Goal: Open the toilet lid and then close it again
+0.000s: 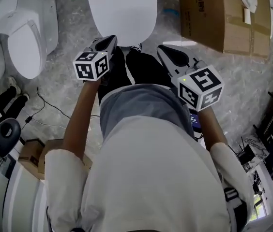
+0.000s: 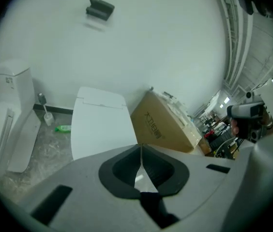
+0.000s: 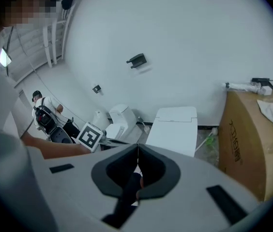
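Toilet lid down; grippers down-tilted, jaws together

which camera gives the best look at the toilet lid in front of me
The left gripper view: the closed toilet lid lies large and near the middle, only its front end behind the left gripper. The right gripper view shows it smaller; the head view cuts off its back.

Even, bright indoor light, with soft shadows only. Both gripper views are rounded with dark corners, and slightly blurred near the edges.
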